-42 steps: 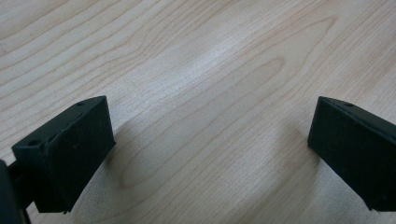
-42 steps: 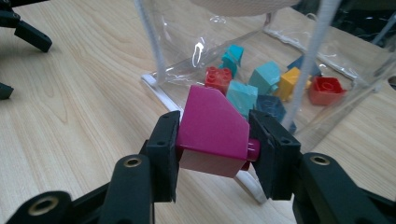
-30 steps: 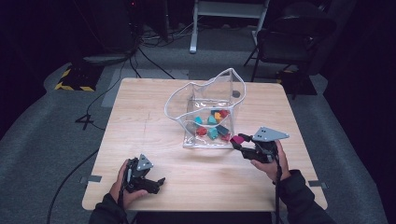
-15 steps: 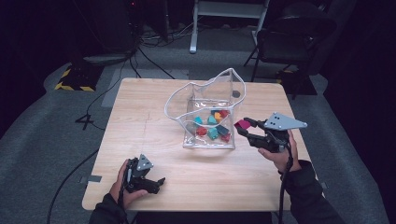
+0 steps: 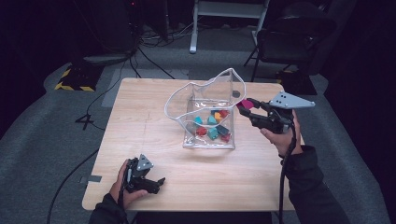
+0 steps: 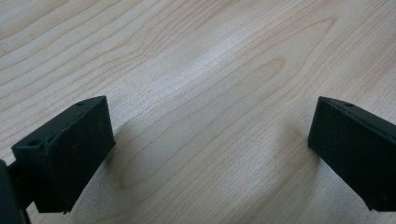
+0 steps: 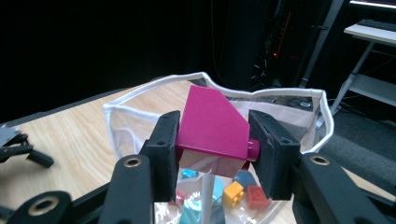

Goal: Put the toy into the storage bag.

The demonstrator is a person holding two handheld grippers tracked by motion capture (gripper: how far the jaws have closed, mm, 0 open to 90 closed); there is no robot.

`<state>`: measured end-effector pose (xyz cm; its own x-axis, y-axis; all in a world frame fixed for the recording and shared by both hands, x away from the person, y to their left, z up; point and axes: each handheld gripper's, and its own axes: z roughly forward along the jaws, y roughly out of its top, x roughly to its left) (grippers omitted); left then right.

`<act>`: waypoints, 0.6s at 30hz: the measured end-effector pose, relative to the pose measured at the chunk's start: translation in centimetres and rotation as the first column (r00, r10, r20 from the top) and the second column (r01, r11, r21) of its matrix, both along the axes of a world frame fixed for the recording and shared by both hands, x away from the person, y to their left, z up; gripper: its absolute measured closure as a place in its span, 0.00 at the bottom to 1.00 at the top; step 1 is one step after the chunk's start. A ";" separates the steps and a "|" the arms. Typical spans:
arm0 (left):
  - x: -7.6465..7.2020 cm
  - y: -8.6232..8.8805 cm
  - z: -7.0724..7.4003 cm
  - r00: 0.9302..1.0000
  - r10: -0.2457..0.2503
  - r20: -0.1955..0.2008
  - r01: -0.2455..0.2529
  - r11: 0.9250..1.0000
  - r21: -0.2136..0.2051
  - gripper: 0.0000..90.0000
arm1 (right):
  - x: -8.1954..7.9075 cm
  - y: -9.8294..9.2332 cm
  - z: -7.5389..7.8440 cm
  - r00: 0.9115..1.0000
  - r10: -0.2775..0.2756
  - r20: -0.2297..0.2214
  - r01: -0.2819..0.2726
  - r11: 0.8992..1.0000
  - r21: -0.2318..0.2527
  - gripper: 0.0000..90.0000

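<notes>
Right gripper (image 7: 212, 140) clamps a magenta block (image 7: 212, 128) between its jaws, just above the clear bag's (image 7: 322, 116) rim. Left gripper (image 6: 210, 154), jaws spread and empty, rests on the table (image 6: 196, 70).

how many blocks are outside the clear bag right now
1: the magenta block, clamped in the right gripper at the rim of the clear bag. The other blocks lie inside the bag; some may be hidden.

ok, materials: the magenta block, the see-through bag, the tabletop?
Magenta block: looks like hard moulded plastic, smooth with a slight sheen, a round stud on one side. Bag: clear flexible film, probably vinyl, crumpled and glinting, white-edged rim. Tabletop: pale wood or wood-look laminate, matte, visible grain lines.
</notes>
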<state>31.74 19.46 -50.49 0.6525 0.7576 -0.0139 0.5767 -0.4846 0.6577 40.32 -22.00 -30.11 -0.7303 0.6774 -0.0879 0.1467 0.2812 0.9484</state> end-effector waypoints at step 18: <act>0.0 0.0 0.0 1.000 0.000 0.000 0.000 1.000 0.000 0.00 | 4.0 3.3 -0.1 0.998 -0.053 -0.037 0.051 0.998 -0.048 0.62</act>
<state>31.74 19.46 -50.50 0.6523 0.7578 -0.0144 0.5770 -0.4842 0.6578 44.32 -18.71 -30.24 -0.6978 0.7103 -0.0927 0.1985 0.3161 0.9277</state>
